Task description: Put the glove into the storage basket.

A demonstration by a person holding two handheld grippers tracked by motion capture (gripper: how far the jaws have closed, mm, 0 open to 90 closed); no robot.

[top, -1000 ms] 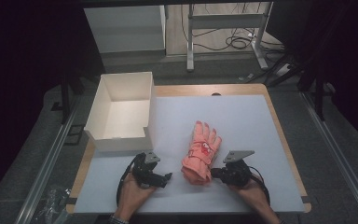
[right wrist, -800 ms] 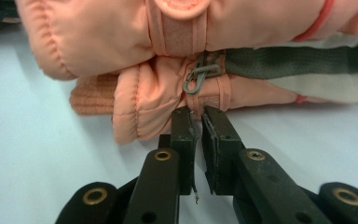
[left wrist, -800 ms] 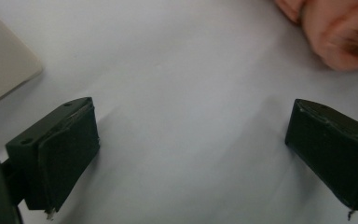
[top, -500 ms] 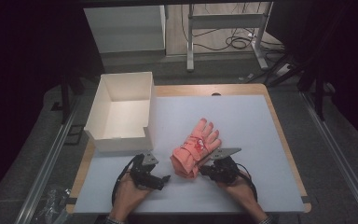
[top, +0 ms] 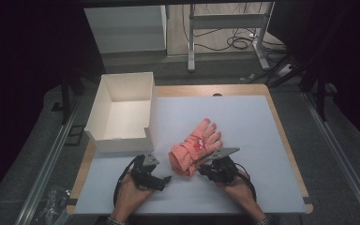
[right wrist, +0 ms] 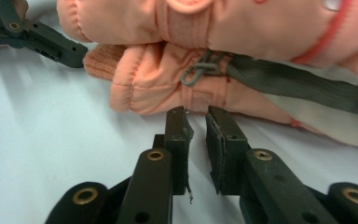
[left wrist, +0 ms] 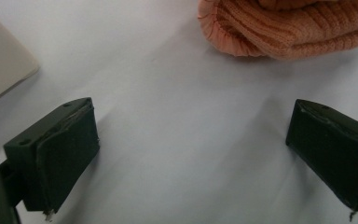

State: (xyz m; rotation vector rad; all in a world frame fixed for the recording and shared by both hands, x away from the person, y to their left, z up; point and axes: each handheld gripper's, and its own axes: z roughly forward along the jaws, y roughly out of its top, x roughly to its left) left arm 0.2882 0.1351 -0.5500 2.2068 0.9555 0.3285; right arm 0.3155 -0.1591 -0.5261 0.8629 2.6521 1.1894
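**Salmon glove pair on tabletop, both hand-held grippers at the cuff end**

Pair of padded salmon-pink gloves (top: 196, 147), stacked one on the other, lies on the white tabletop (top: 253, 126), just right of the open white cardboard box (top: 122, 110). Shell is smooth and puffy, with a ribbed knit cuff (left wrist: 284, 28), red trim and a small metal hook on a dark strap (right wrist: 200, 70). Long axis runs diagonally: fingers point away from the box toward the far right, cuffs toward the near edge.

Left hand-held gripper (top: 161, 179) sits near the box's front wall, just short of the cuffs; its black block-shaped jaws are spread wide with only bare tabletop between them. Right hand-held gripper (right wrist: 196, 114) sits on the gloves' side away from the box, tips right at the lower glove's edge. Jaws have just been opening; a narrow gap shows, nothing clamped in it.
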